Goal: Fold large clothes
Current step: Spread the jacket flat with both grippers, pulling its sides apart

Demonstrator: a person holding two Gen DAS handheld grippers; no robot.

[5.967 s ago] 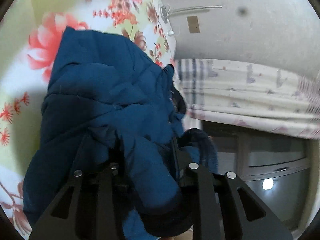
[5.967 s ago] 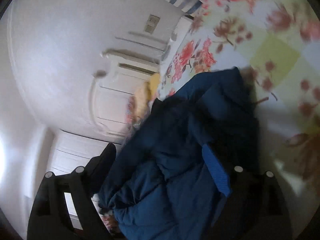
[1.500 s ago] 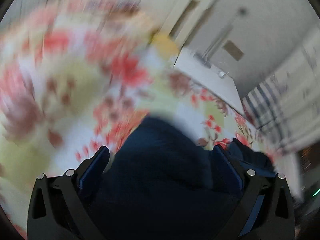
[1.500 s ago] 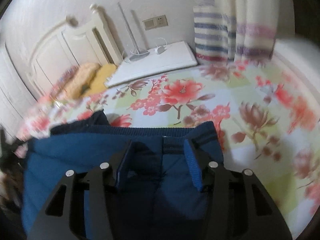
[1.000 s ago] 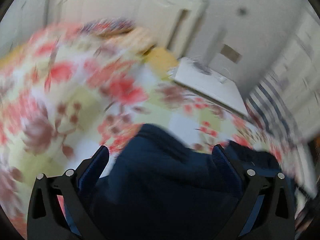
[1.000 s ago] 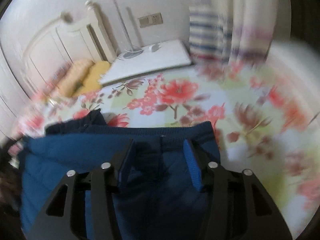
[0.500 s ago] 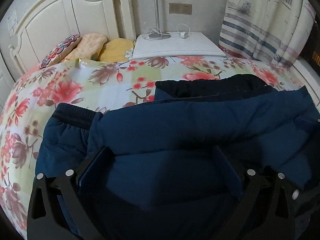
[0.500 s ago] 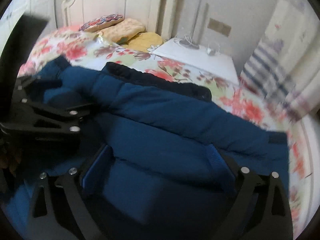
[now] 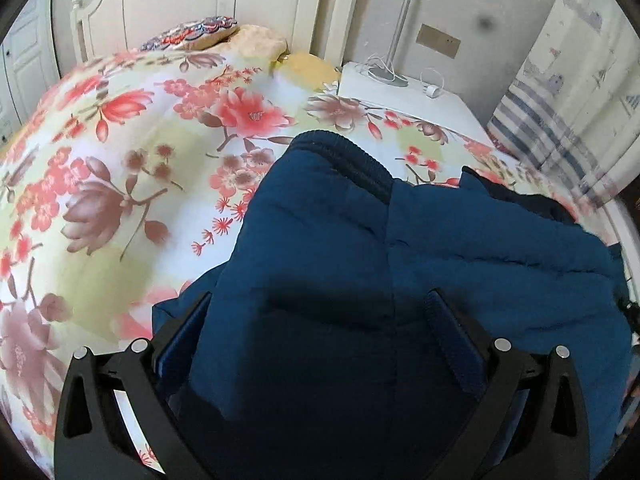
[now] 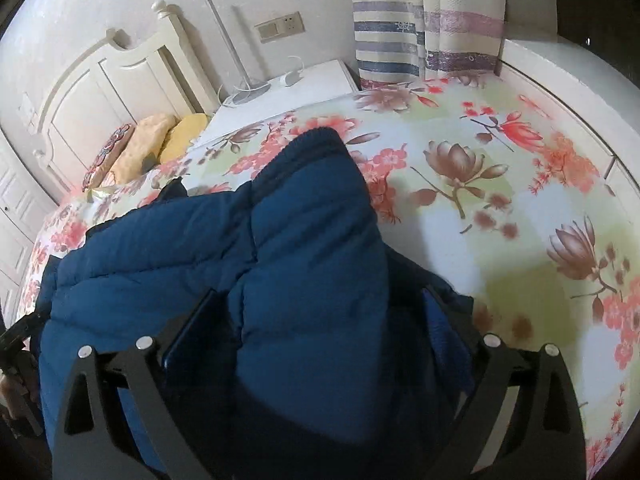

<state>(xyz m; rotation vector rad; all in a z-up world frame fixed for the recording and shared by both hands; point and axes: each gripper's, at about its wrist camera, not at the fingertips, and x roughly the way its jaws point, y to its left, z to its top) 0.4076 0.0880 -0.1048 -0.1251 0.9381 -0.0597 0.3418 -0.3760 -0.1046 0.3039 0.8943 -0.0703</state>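
Note:
A dark blue padded jacket (image 9: 460,248) lies on the flowered bedspread (image 9: 120,160). In the left wrist view one sleeve with a ribbed cuff (image 9: 340,156) runs away from me across the jacket. My left gripper (image 9: 318,332) hovers over that sleeve, jaws wide apart, the sleeve between its fingers (image 9: 182,344) without being pinched. In the right wrist view the jacket (image 10: 160,272) spreads to the left and its other sleeve, cuff (image 10: 316,140) at the far end, lies between the wide-spread fingers (image 10: 444,320) of my open right gripper (image 10: 320,324).
A white headboard (image 10: 120,80) and pillows (image 10: 160,136) stand at the far end of the bed. Beside it is a white nightstand (image 10: 304,84) with a lamp base and cable, then a striped curtain (image 10: 400,40). Bare bedspread (image 10: 520,220) extends to the right.
The right gripper's jaws went from narrow on the jacket's hem to wide apart. Both views swung from the jacket's body onto its sleeves. The left jaws stayed wide.

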